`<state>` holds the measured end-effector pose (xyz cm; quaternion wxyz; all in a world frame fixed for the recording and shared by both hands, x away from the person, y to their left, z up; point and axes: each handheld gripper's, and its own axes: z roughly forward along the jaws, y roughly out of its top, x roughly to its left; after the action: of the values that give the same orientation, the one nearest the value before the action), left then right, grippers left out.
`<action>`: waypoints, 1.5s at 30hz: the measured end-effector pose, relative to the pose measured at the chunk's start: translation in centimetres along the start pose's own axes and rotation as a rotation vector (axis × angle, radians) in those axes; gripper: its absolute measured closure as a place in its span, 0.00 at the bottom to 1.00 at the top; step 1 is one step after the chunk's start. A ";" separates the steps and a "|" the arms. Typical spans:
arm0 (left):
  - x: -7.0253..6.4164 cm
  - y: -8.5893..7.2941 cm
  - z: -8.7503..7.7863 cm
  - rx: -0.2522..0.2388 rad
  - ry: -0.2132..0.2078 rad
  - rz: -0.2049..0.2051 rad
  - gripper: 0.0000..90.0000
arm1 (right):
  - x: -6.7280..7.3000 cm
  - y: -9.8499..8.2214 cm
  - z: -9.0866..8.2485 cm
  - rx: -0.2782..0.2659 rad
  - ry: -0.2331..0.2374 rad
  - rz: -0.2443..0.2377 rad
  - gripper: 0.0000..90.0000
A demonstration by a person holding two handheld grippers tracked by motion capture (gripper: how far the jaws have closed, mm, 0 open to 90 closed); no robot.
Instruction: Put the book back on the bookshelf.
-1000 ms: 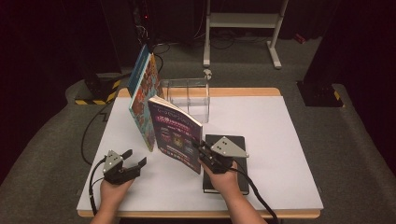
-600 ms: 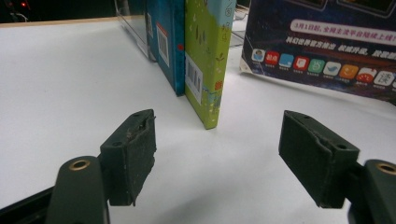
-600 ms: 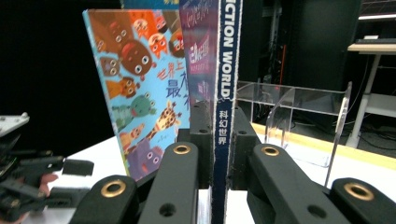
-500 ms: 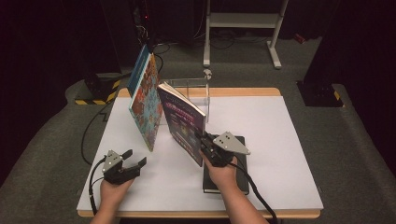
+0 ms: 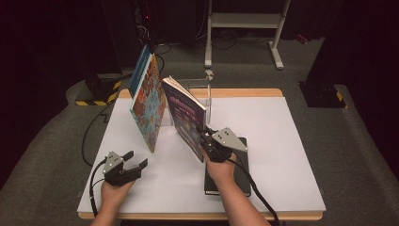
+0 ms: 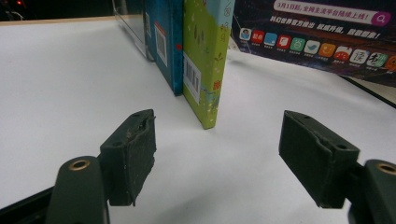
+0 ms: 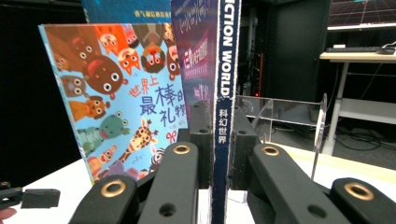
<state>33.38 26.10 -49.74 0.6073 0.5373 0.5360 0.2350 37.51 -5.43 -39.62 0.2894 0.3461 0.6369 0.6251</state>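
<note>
My right gripper (image 5: 207, 136) is shut on the spine of a purple magazine (image 5: 188, 117) and holds it upright over the white table (image 5: 282, 141). In the right gripper view the jaws clamp the blue spine (image 7: 224, 70). To its left a colourful animal picture book (image 5: 148, 106) stands on edge, with a blue book (image 5: 139, 70) behind it. Both lean by a clear acrylic stand (image 5: 197, 87). My left gripper (image 5: 134, 159) rests open at the front left, with nothing between its pads (image 6: 135, 149). Its view looks at the green back cover (image 6: 205, 60) of the picture book.
A black notebook (image 5: 240, 174) lies flat under my right forearm. The acrylic stand (image 7: 280, 109) is at the table's back edge. Cables and a yellow-black striped block (image 5: 101, 96) lie on the floor at the left; a white frame (image 5: 244, 21) stands behind.
The right gripper has turned the magazine from a backward lean, cover facing up, to nearly upright beside the picture book. The left gripper has stayed put.
</note>
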 end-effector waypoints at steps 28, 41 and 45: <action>0.0 -0.1 0.1 0.007 0.005 0.011 0.31 | 0.6 -2.5 -0.7 0.085 0.030 0.023 0.77; -0.6 0.2 -0.1 0.021 -0.019 0.009 0.31 | 2.2 -3.6 -1.6 0.155 0.058 0.031 0.87; -2.9 1.0 -0.7 0.008 -0.091 0.025 0.30 | 2.6 -3.6 -1.6 0.153 0.041 0.027 0.88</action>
<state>32.11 24.25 -47.55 0.6261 0.5563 0.5020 0.2157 34.42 -4.25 -42.96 0.2407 0.3630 0.6838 0.5854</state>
